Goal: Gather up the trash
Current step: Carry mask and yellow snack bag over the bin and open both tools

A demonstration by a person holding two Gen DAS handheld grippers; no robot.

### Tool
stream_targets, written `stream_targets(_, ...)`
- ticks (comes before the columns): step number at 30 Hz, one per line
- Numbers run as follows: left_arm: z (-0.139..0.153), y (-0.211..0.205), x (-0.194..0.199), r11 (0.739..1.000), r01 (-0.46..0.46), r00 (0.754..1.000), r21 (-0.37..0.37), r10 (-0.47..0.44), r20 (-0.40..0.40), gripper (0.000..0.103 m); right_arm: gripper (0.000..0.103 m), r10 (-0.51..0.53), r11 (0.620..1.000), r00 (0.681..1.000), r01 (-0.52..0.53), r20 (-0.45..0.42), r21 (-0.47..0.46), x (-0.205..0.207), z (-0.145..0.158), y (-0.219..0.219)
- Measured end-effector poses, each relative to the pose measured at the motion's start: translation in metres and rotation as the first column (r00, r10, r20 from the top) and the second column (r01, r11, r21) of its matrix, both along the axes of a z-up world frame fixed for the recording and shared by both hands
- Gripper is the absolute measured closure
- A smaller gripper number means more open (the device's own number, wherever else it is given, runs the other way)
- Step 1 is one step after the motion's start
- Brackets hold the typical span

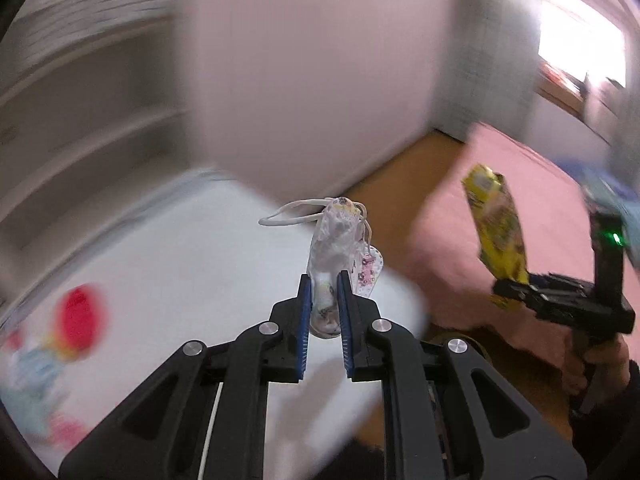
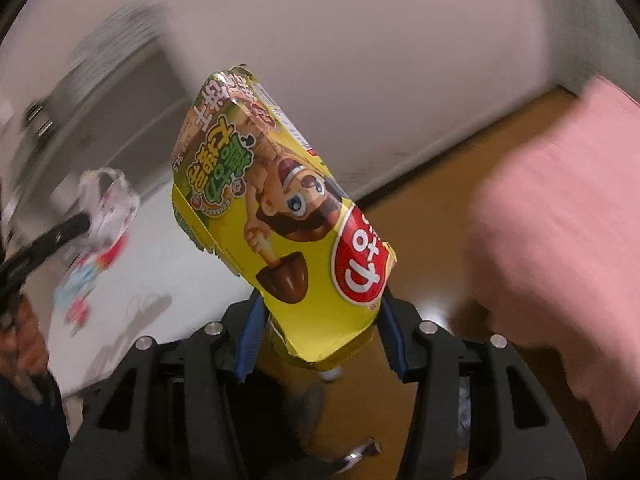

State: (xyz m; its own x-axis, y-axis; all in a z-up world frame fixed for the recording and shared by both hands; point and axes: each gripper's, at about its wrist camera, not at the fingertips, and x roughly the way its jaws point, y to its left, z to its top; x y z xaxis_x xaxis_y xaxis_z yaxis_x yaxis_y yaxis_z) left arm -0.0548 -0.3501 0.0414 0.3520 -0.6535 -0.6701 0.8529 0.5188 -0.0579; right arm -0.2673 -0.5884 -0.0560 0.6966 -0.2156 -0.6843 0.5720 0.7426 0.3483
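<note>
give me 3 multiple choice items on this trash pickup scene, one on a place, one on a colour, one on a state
1. Where is the yellow snack box?
A. flat on the white table
B. between the right gripper's pads
C. on the pink bedding

2. What colour are the pads on both grippers?
A. blue
B. red
C. green

3. What state is the left gripper in?
A. wide open and empty
B. shut on a crumpled clear wrapper
C. shut on a red ball

Key:
1 B, the right gripper clamps the box's lower end, lifted off any surface.
2 A, blue pads flank each item.
3 B, the crumpled clear wrapper stands pinched between the pads.
</note>
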Motion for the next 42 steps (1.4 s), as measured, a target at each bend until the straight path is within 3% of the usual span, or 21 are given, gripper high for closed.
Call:
stream_targets(3, -0.033, -0.081, -0.046, 0.986, 0.163, 0.986, 0.039, -0.161, -0.031, 0.091, 0.053, -0.157, 0.987, 0.985, 0.159, -0.068, 0.02, -0.055, -0.033, -0.037)
stream_targets(5, -0.052, -0.116, -0.068, 0.973, 0.224, 0.975, 0.063, -0.222, -0.029, 0.091, 0.053, -0.231, 0.969, 0.967, 0.239, -0.113, 0.068, -0.085, -0.061, -0.058)
stream_targets(9, -0.108, -0.182, -0.107, 0.925, 0.359, 0.933, 0.123, -0.354, -0.06, 0.09, 0.053, -0.327, 0.911, 0.917, 0.37, -0.229, 0.182, -0.136, -0.135, -0.087)
stream_targets(12, -0.164, -0.223, -0.126, 0.871, 0.447, 0.895, 0.204, -0.431, -0.116, 0.09, 0.053, -0.334, 0.869, 0.892, 0.416, -0.304, 0.266, -0.155, -0.186, -0.096)
stream_targets(15, -0.209, -0.249, -0.132, 0.827, 0.489, 0.872, 0.277, -0.457, -0.175, 0.09, 0.053, -0.308, 0.823, 0.878, 0.439, -0.367, 0.36, -0.165, -0.237, -0.1)
stream_targets(20, -0.258, -0.274, -0.142, 0.755, 0.551, 0.834, 0.355, -0.506, -0.22, 0.09, 0.053, -0.268, 0.778, 0.863, 0.456, -0.428, 0.432, -0.163, -0.291, -0.096)
stream_targets(25, -0.288, -0.284, -0.162, 0.714, 0.587, 0.809, 0.383, -0.535, -0.243, 0.09, 0.052, -0.271, 0.769, 0.855, 0.468, -0.441, 0.434, -0.158, -0.307, -0.092)
stream_targets(36, -0.295, -0.294, -0.163, 0.706, 0.594, 0.804, 0.386, -0.528, -0.273, 0.09, 0.047, -0.276, 0.783, 0.865, 0.454, -0.418, 0.424, -0.153, -0.295, -0.107)
stream_targets(38, -0.296, -0.294, -0.163, 0.702, 0.598, 0.802, 0.387, -0.529, -0.279, 0.09, 0.039, -0.275, 0.784, 0.868, 0.451, -0.412, 0.427, -0.152, -0.293, -0.108)
stream_targets(42, -0.293, -0.296, -0.168, 0.688, 0.618, 0.786, 0.381, -0.548, -0.284, 0.09, 0.036, -0.28, 0.794, 0.871, 0.446, -0.404, 0.414, -0.151, -0.286, -0.109)
